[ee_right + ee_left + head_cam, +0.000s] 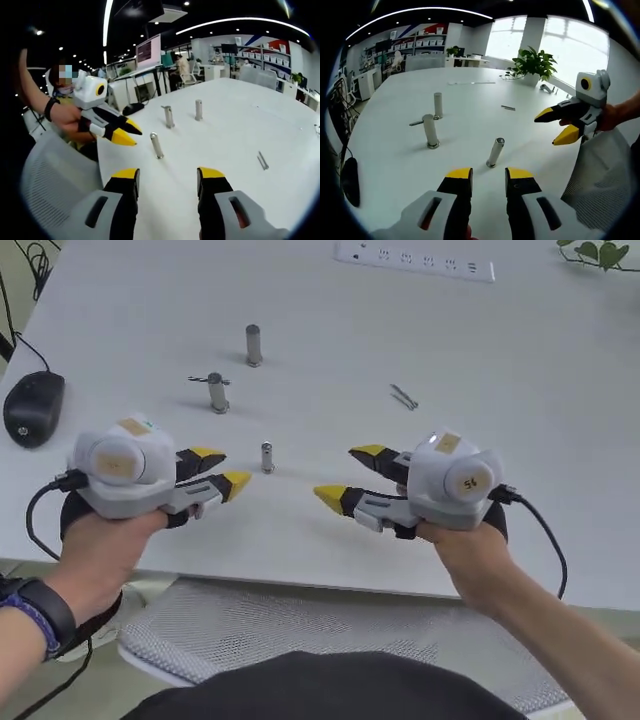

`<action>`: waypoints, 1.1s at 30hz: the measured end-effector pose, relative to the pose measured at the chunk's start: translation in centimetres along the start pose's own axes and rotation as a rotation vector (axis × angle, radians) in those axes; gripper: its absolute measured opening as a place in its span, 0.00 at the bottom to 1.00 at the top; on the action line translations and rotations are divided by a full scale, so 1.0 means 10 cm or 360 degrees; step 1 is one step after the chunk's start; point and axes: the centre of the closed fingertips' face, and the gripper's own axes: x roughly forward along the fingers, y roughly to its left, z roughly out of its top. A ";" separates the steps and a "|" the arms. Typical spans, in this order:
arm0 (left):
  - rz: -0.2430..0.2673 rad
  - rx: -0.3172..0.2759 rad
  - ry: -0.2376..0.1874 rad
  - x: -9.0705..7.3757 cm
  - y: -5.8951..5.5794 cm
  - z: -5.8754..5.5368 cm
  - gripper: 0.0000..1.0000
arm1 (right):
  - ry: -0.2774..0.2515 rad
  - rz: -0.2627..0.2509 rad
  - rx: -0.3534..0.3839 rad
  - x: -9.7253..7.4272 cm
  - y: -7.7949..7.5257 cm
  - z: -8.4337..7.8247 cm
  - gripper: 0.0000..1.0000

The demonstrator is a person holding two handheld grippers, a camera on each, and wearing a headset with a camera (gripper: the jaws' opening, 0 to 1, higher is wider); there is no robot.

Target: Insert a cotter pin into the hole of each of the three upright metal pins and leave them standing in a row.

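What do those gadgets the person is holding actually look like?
The left gripper and right gripper match: rounded white-grey bodies, black jaws with yellow tips, a tan round sticker on top and a black cable at the back. The left wrist wears a dark wristband.

This is an open-plan office. A large white table (520, 440) carries a power strip (414, 260) and a computer mouse (33, 408), with a mesh office chair (300, 625) at its edge. Beyond it are shelves (427, 44) stacked with boxes, a potted plant (534, 64) before tall windows (507, 44), and further desks (137, 75) with a large screen (151, 51) and a seated person (182, 64), under a ceiling strip light (107, 20).
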 end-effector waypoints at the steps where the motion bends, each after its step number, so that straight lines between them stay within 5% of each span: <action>1: -0.0010 -0.0001 0.0001 0.02 0.00 0.00 0.25 | 0.0005 -0.0004 0.0006 -0.03 -0.01 -0.02 0.49; 12: -0.0041 0.0026 0.0019 0.15 0.02 -0.02 0.24 | 0.0016 -0.0075 0.0079 -0.31 -0.08 -0.12 0.55; 33: -0.0232 0.0145 0.0061 0.44 -0.08 -0.05 0.22 | -0.0006 -0.0244 0.0193 -0.76 -0.19 -0.22 0.54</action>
